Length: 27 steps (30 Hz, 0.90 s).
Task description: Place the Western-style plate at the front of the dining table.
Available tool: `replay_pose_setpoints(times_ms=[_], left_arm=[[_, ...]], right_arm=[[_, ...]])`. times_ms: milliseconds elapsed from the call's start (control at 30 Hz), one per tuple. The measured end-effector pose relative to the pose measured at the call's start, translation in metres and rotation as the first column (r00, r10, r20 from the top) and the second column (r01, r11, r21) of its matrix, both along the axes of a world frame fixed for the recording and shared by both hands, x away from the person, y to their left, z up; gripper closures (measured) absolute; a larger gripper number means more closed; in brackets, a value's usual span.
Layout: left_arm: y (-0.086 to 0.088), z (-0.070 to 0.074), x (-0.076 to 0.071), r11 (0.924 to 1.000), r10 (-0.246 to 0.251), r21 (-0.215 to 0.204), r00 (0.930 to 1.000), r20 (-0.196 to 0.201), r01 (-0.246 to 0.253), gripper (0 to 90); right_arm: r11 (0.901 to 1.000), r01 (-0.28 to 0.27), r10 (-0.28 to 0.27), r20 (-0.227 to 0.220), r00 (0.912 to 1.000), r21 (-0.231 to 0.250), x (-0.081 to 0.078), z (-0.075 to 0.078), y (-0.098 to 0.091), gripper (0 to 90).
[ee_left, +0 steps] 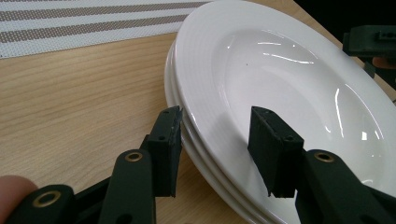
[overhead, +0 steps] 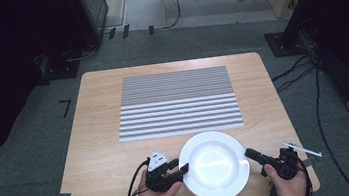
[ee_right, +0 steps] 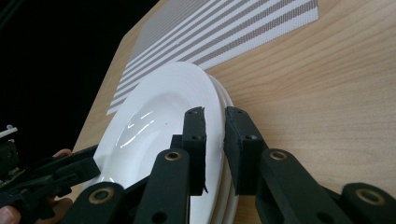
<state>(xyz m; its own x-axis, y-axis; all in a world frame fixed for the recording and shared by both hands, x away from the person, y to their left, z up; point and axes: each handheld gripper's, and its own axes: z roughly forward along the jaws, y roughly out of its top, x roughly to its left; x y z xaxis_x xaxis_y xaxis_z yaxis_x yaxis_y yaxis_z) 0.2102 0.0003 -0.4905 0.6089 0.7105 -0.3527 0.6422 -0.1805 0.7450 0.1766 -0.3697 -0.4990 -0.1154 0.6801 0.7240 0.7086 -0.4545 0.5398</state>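
A light wooden desk (overhead: 97, 137) stands on grey carpet, carrying a grey-and-white striped placemat (overhead: 178, 102) across its middle. Just in front of the mat, at the near edge, sits a stack of white deep plates (overhead: 214, 166), the top plate's glossy bowl catching the light. A person's two hands come in from the near side, one at each flank of the stack. The left gripper (overhead: 179, 169) reaches the stack's left rim; the left gripper view shows its fingers (ee_left: 167, 149) spread, one outside and below the edge and the other over the top plate's inner slope, with the rim between them and a gap on the outer side. The right gripper (overhead: 248, 154) meets the right rim; the right gripper view shows its fingers (ee_right: 194, 140) drawn close together astride the top plate's rim, pinching it, one finger inside the bowl and one outside. A thin silver pen-like thing (overhead: 301, 149) lies near the desk's right corner, just beyond the right hand.
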Motion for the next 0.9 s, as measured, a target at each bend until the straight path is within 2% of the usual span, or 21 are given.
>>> replay_pose_setpoints(times_ms=[167,367,500,600,700,800,900], left_arm=[[0.000,0.000,0.000,1.0000,-0.003,0.001,1.0000,-0.001,0.003,55.3],[0.000,-0.001,0.000,1.0000,0.004,-0.005,0.9999,-0.010,-0.004,55.3],[0.000,-0.001,0.000,1.0000,0.007,-0.003,0.9999,-0.013,-0.007,55.1],[0.000,-0.001,0.000,1.0000,0.009,-0.003,0.9999,-0.014,-0.009,54.6],[-0.001,-0.002,0.000,0.9999,0.011,-0.007,0.9998,-0.018,-0.012,53.9],[-0.001,-0.002,0.000,0.9998,0.015,-0.012,0.9997,-0.020,-0.015,52.8],[-0.001,-0.003,0.000,0.9997,0.019,-0.015,0.9996,-0.023,-0.019,51.8]], right_arm=[[0.9998,-0.010,0.011,-0.024,0.9997,0.016,0.001,-0.003,0.000,80.9],[0.9999,-0.010,0.010,-0.033,0.9994,-0.004,0.001,-0.001,0.001,82.8],[0.9975,-0.027,0.030,-0.037,0.9989,0.066,0.002,-0.001,0.005,82.4],[0.9989,-0.011,0.012,-0.030,0.9995,0.045,0.001,-0.001,0.009,81.9],[0.9984,-0.011,0.012,-0.023,0.9997,0.056,0.001,-0.002,0.009,82.2],[0.9991,-0.008,0.007,0.026,0.9996,0.042,0.001,-0.003,0.011,82.0],[0.9984,-0.013,0.008,0.087,0.9962,0.056,0.002,-0.004,0.013,82.3]])
